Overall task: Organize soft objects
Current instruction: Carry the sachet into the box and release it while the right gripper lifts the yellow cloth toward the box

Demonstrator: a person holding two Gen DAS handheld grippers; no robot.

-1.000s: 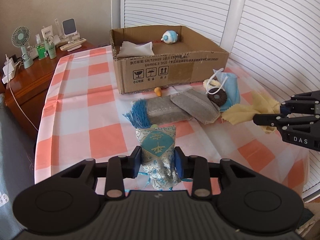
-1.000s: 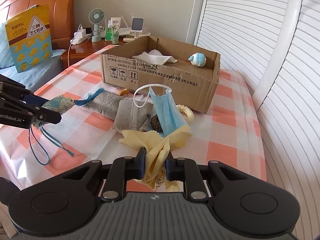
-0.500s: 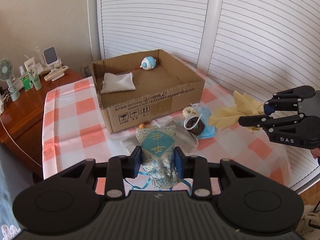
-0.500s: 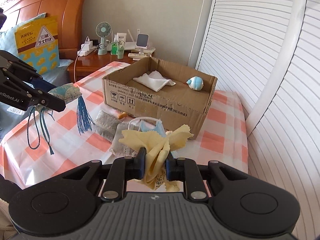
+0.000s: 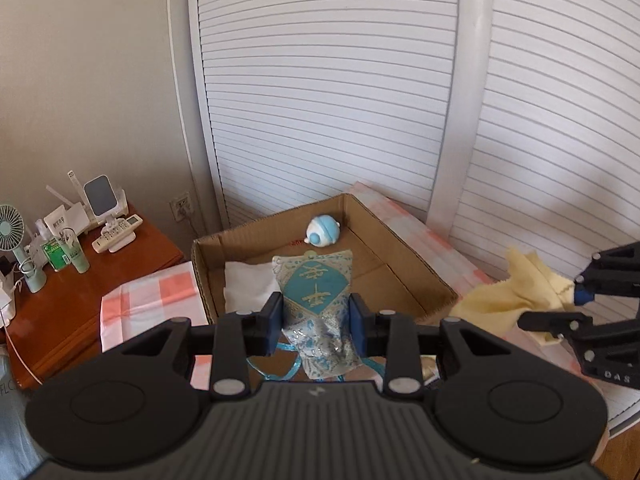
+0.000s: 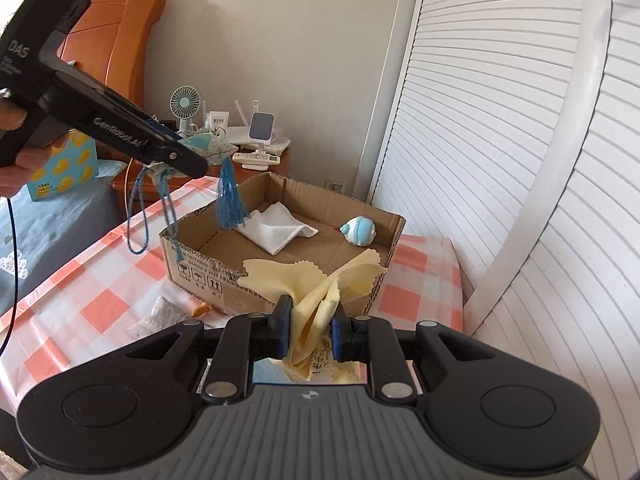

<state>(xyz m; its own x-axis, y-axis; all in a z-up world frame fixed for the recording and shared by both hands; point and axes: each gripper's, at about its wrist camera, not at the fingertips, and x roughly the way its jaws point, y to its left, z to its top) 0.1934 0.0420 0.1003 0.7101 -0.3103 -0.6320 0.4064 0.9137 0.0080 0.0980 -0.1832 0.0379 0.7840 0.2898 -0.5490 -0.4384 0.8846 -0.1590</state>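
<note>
**Two soft things held high, the box waits below**

The left gripper [image 5: 316, 316] has its two fingers squeezed on a blue and silver cloth pouch with a tassel [image 5: 318, 300]. The pouch is long. Its long side points away from the gripper, toward the far side of the open brown cardboard box [image 5: 404, 276]. In the right wrist view the pouch hangs in the air over the near left corner of the box, and its blue tassel [image 6: 230, 200] and cord loops dangle down toward the rim.

The right gripper [image 6: 310, 330] has its fingers squeezed on a crumpled pale yellow cloth [image 6: 320, 292]. This cloth is up in the air too, just in front of the near wall of the box, toward its right end.

Inside the box lie a folded white cloth [image 6: 276, 228] and a small round blue and white toy [image 6: 358, 230]. The middle of the box floor is bare.

The left gripper looks nearer to dropping its thing in, since the pouch is already over the box. It likely needs to go down and a bit forward. The tassel could catch on the rim. The yellow cloth needs to go forward over the wall first.
</note>
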